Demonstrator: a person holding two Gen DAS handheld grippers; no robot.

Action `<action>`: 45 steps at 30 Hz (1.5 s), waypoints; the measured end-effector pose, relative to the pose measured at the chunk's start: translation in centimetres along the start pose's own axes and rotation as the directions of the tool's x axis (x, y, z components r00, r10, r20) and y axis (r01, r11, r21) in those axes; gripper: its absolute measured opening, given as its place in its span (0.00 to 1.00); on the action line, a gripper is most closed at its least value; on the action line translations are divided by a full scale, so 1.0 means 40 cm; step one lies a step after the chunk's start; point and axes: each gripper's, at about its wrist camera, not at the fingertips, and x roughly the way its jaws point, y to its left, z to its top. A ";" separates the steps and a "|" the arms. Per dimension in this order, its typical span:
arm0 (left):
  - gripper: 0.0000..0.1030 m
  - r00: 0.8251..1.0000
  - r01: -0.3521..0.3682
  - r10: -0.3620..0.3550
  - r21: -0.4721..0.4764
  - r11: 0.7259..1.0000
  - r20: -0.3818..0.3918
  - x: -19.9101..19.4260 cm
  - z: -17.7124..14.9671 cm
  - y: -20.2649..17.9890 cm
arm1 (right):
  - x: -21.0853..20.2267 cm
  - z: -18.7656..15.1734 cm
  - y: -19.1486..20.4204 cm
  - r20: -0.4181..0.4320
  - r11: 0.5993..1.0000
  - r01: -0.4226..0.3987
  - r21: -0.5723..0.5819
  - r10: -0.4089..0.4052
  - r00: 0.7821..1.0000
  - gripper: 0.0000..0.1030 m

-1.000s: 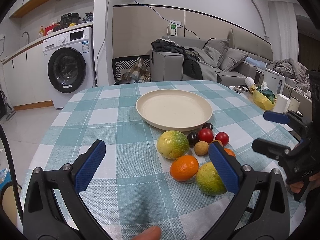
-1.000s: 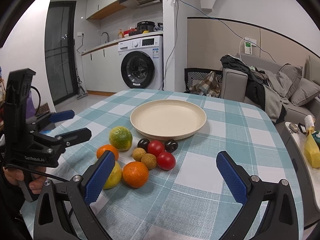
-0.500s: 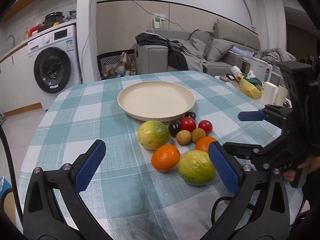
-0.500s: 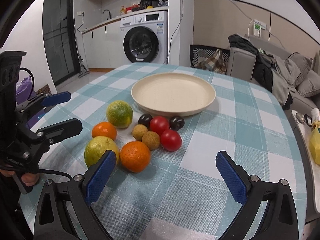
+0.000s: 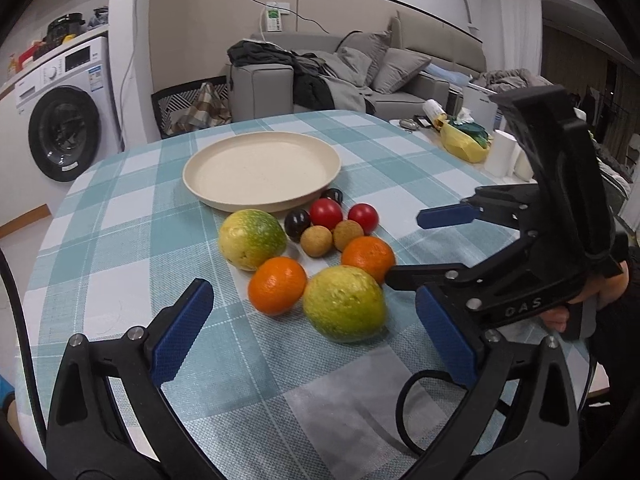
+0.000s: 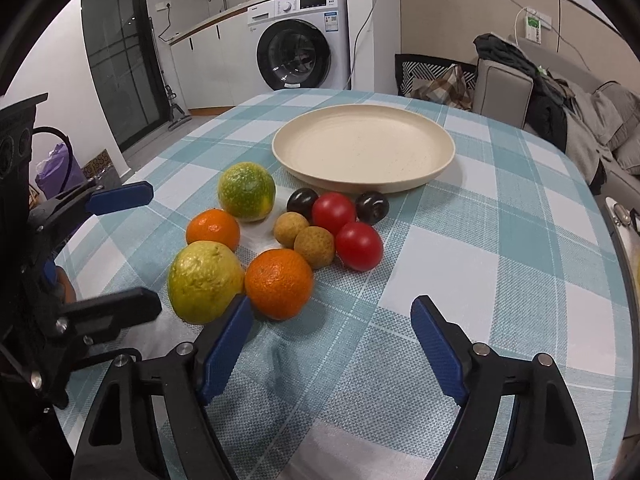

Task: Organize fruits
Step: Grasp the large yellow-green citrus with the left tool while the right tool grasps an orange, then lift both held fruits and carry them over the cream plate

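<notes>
R gripper (image 6: 331,346) fingers closing, empty; orange (image 6: 279,283) just ahead-left.

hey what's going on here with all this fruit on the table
A person holds a gripper in each hand over a checked table with a pile of fruit beside an empty cream plate. Nothing is on the plate yet. The left gripper is open, its fingers either side of a yellow-green fruit without touching it. The right gripper has its jaws closing with nothing between them, near an orange. Tomatoes, dark plums and small brown fruits lie untouched.
</notes>
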 end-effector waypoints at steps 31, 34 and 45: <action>0.45 0.989 0.080 -0.078 0.015 0.997 -0.126 0.058 -0.005 -0.013 | 0.044 0.028 0.047 -0.066 0.987 -0.129 -0.091 0.123 0.990 0.40; 0.45 0.989 0.089 -0.087 0.008 0.996 -0.123 0.056 -0.006 -0.009 | 0.038 0.022 0.046 -0.062 0.988 -0.129 -0.089 0.124 0.990 0.39; 0.45 0.994 0.085 -0.087 -0.036 0.996 -0.063 0.026 0.003 0.008 | -0.002 -0.010 0.021 -0.007 0.992 -0.117 -0.044 0.117 0.993 0.38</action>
